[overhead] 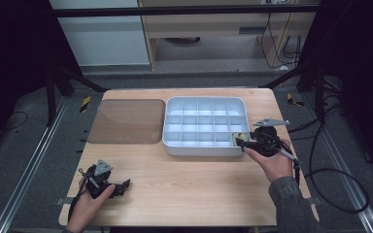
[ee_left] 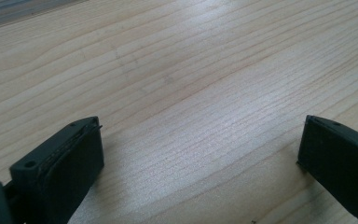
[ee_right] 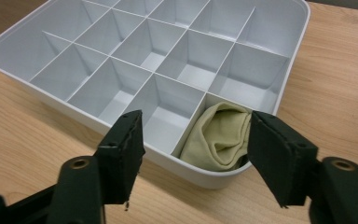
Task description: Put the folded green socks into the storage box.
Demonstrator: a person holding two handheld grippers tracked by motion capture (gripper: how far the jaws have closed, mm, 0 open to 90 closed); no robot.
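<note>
We're working over a wooden tabletop [overhead: 184, 179] carrying a white divided tray [overhead: 205, 148] and a brown translucent lid [overhead: 126, 121] lying flat just to its left. Tray's compartments are looking bare except one: the rolled yellow-green cloth [ee_right: 219, 135] is sitting in the near right corner cell, bunched against the front wall.

Right gripper [ee_right: 196, 149] is hovering at that corner, jaws spread apart, nothing pinched. One jaw is standing just beside the cloth's right edge, the other is hanging over the neighbouring cell. We're reading this as the release step of dropping the cloth in.

To do it well: we're keeping the jaws wide and pulling straight back and up, so the right pad isn't dragging the fabric over the rim. The roll is sitting slightly proud of the wall, so any sideways sweep risks flipping it out.

Right hand [overhead: 272, 162] is reaching in from the tray's right side, gripper pointing left and slightly down.

Left gripper [overhead: 121, 187] is resting low at the tabletop's near left, jaws wide apart over bare wood, idle.
</note>
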